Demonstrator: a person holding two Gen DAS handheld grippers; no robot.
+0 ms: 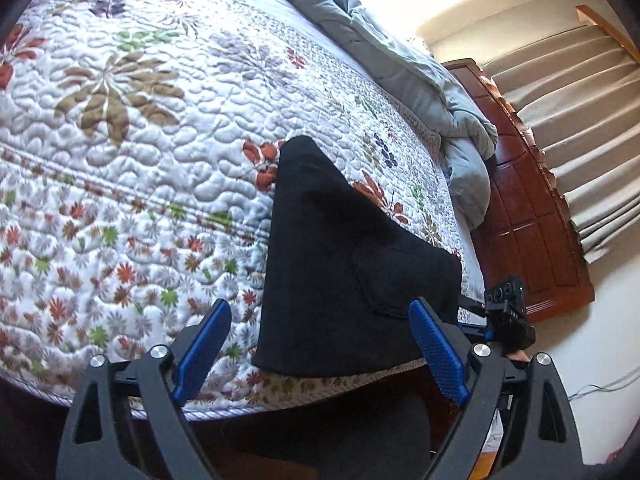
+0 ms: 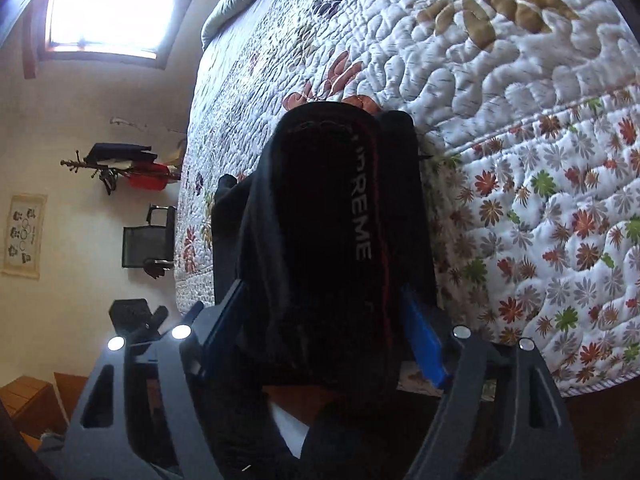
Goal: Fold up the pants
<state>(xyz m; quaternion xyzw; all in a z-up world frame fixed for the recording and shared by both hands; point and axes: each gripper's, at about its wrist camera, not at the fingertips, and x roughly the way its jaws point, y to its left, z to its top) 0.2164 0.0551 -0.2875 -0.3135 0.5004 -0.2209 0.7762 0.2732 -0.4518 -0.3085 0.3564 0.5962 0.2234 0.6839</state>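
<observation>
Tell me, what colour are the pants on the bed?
Black pants, clearest in the left wrist view.

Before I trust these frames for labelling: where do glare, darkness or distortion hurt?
Left wrist view: the wall by the curtain is blown out, and fisheye bends the quilt. Right wrist view: the window glares white, and the black pants lose fold detail, only the lettering reading clearly.

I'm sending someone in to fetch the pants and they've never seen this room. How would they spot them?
Find the bed with the white floral quilt. At its near edge lies a folded black bundle, the pants, its waistband printed with white letters and edged by a thin red line. It is the only dark thing on the quilt; the bedding heaped at the far side is pale blue-grey.
</observation>
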